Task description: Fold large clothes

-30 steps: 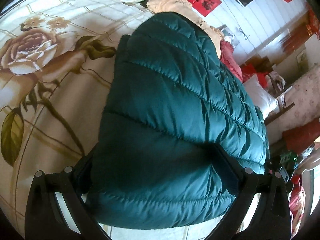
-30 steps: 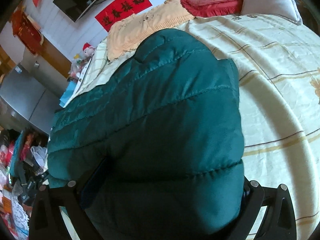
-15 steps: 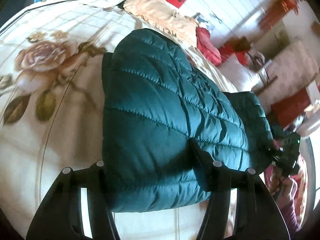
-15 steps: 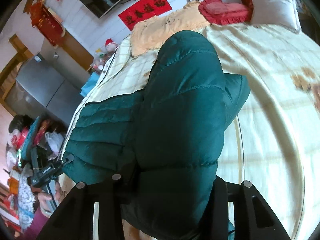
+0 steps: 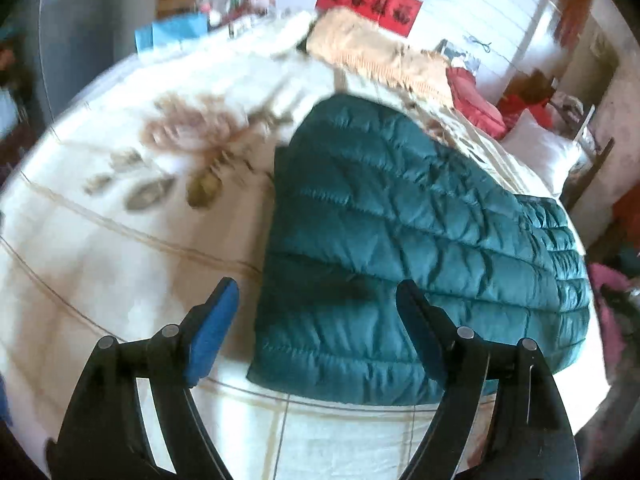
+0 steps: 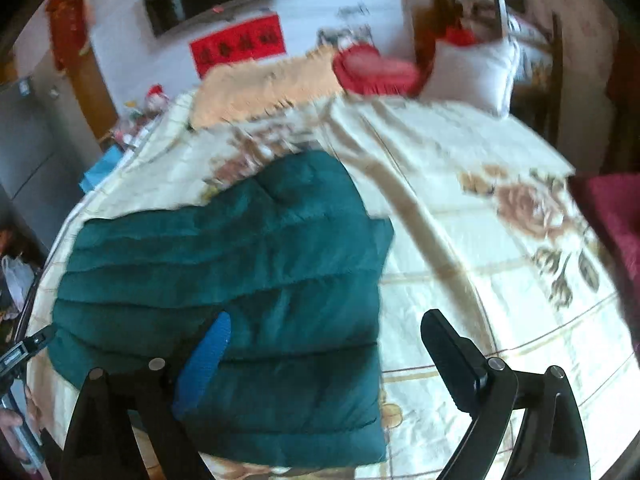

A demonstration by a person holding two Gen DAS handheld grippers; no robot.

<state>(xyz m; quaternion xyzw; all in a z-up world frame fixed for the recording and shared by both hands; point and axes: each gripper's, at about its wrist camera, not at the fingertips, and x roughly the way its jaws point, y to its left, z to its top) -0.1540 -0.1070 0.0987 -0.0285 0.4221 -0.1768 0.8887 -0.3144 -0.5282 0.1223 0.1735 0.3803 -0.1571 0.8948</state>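
a: what did the jacket (image 5: 400, 248) look like?
b: dark teal, quilted, puffy.
a: and how did it lie?
b: folded flat near the bed's (image 5: 100, 240) front edge, its seams running crosswise.

Both grippers (image 5: 316, 300) (image 6: 326, 332), jaws apart

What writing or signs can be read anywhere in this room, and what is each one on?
Red banner on the white wall: a row of dark characters, too blurred to read.
Same red banner in the right view: also blurred.
Green padded jacket and bedspread: no writing shows.
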